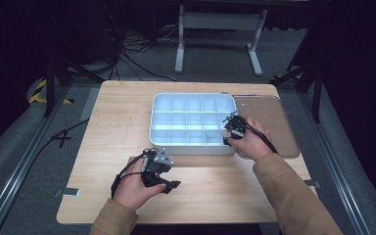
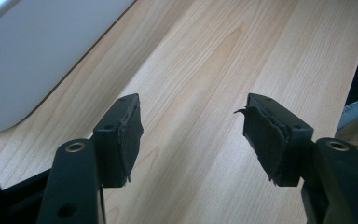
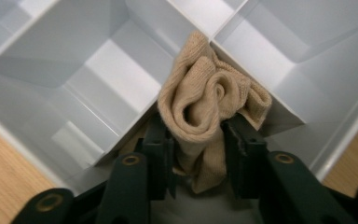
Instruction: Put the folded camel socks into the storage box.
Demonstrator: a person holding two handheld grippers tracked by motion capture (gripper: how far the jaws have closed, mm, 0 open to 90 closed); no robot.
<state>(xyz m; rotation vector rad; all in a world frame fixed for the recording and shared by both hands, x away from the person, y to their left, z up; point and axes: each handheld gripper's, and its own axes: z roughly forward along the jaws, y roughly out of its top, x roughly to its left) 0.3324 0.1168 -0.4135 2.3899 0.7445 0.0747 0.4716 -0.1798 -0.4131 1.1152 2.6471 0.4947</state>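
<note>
i am putting a rolled tan sock (image 3: 209,100) into a corner cell at the right edge of the white divider tray (image 1: 159,122). my right gripper (image 3: 198,154) has the sock between its jaws, which look loosened. next i lift it out (slowly). the sock stands up, roll end on top. my left gripper (image 2: 193,135) is spread and empty above the table (image 1: 112,112).

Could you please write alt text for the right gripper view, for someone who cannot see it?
A rolled beige knitted sock sits between the two black jaws of the right claw, tucked into a compartment of a white plastic divided organiser tray. Light wooden tabletop shows at the lower corners.
</note>
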